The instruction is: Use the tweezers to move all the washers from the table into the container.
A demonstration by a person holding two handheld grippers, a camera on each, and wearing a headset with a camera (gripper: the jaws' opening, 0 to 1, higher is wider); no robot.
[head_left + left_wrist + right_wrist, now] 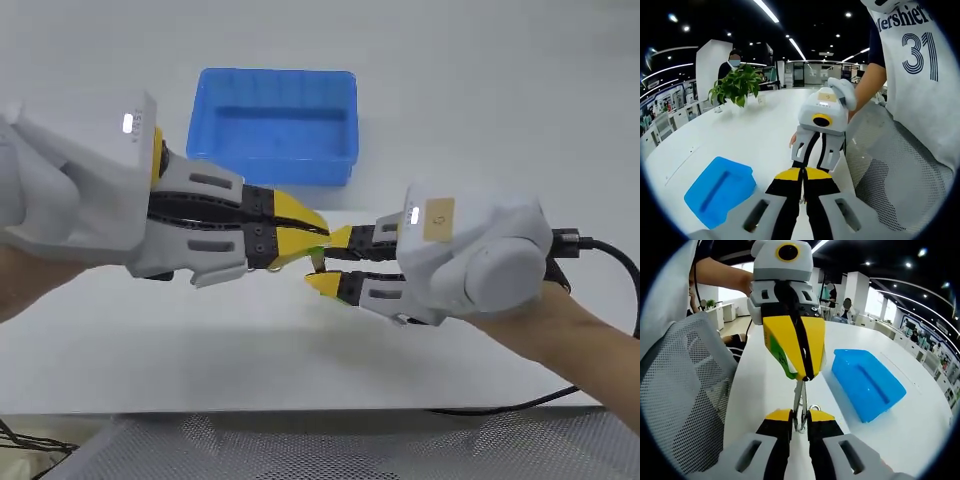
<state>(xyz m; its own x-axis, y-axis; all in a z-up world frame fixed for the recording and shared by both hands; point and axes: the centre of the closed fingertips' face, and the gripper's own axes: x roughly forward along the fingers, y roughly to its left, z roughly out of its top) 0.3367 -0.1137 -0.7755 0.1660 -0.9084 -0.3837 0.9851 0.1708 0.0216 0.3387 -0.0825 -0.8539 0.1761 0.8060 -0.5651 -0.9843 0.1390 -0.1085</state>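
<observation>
The thin steel tweezers point(799, 405) run between the two grippers, above the white table point(200, 340). My left gripper point(318, 236) comes in from the left, and its yellow jaws are shut on the far end of the tweezers. My right gripper point(330, 262) faces it from the right, with its jaws closed in against the near end of the tweezers point(800, 427). A small metal washer point(813, 407) lies on the table just beside the tweezers. The blue container point(272, 170) stands behind the grippers and looks empty.
The table's front edge point(300, 412) is near, with a grey mesh chair below it. A black cable point(610, 260) trails from the right gripper. A potted plant point(737, 85) and people stand far off on the table's other side.
</observation>
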